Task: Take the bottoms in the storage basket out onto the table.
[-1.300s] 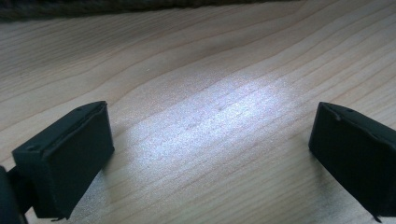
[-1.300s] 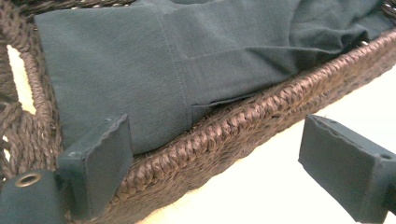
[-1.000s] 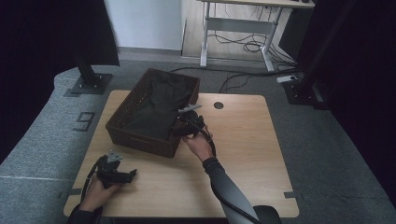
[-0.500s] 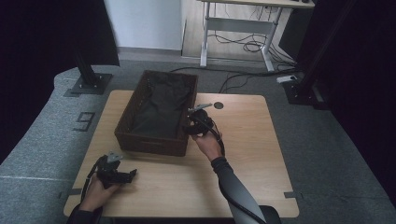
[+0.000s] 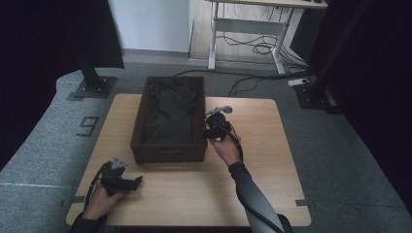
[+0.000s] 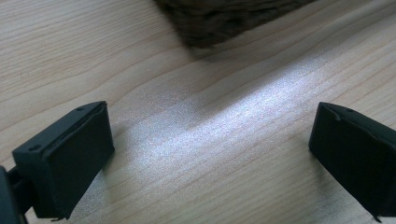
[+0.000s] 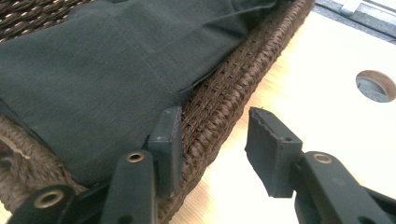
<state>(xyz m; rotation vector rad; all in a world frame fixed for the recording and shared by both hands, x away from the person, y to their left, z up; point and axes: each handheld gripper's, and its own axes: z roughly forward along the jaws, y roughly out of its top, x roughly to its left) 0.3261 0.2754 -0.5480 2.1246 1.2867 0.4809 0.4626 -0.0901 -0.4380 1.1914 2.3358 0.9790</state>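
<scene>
On grey floor (image 5: 43,160) by table (image 5: 272,194), a "9" mark (image 5: 88,125).

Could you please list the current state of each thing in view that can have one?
Wicker basket: upright on the table, lined with dark cloth.
Dark cloth: lying inside the basket.
Left gripper: open, empty, low over the table.
Right gripper: open, jaws straddling the basket's rim.
</scene>
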